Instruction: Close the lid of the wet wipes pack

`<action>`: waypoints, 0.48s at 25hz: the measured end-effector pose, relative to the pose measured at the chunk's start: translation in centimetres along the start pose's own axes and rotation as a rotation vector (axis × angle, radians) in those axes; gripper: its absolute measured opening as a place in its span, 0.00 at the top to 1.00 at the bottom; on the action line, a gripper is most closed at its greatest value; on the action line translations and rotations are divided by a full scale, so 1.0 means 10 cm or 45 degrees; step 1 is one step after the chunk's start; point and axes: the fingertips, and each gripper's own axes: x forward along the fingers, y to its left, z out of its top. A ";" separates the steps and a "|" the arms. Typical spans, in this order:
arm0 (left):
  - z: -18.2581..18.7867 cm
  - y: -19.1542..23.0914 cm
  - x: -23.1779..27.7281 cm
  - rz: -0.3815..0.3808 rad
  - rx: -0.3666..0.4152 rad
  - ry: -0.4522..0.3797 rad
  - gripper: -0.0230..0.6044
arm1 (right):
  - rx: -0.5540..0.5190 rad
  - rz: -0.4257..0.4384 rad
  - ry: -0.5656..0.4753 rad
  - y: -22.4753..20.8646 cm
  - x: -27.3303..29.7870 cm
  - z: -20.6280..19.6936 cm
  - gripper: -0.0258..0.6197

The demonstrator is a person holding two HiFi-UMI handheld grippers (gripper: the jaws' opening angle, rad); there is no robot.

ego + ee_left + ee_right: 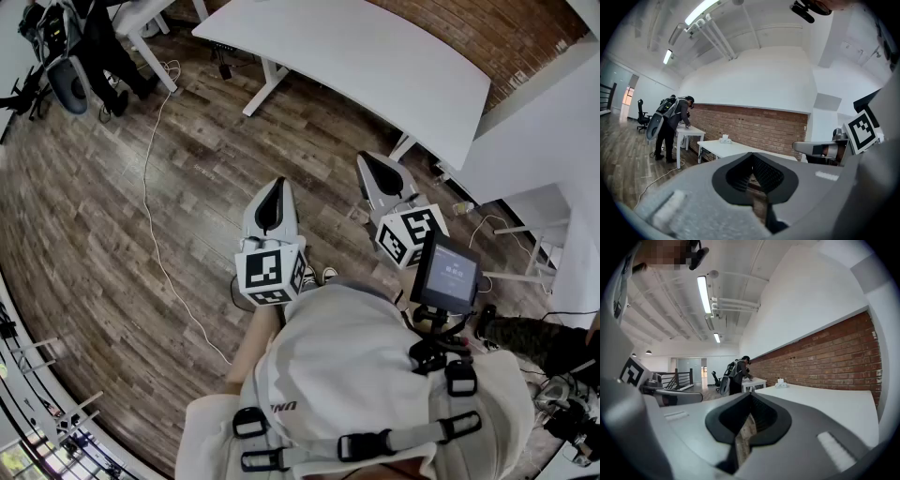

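I'm standing on the wooden floor (pixel 112 216) with both grippers held out in front of my chest, side by side and apart from each other. My left gripper (pixel 751 154) has its jaws pressed together with nothing in them; only a strip of floor shows through the dark opening behind the tips. My right gripper (pixel 750 395) is the same, jaws brought together on nothing.

Both point toward the long white surface (pixel 375 56) ahead, and neither touches it. A small white object (pixel 724 138) sits on that surface near the brick wall (pixel 759 126). It may be the wet wipes pack, though it is too small for me to tell, or to see how its lid stands (my right gripper's view shows it no more clearly). It lies well apart from both grippers.

A pale cable (pixel 150 178) trails across the floor to my left. Further off, another person (pixel 670 124) bends over a second white table.
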 end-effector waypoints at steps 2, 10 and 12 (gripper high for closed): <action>-0.01 0.04 0.03 -0.016 0.008 0.004 0.96 | -0.005 0.004 -0.004 0.06 0.09 -0.01 0.95; -0.04 0.38 0.33 0.041 0.016 0.006 0.96 | -0.004 0.015 -0.002 -0.08 0.52 -0.07 0.95; -0.04 0.49 0.50 0.058 0.021 0.008 0.96 | 0.003 0.020 -0.001 -0.16 0.70 -0.09 0.95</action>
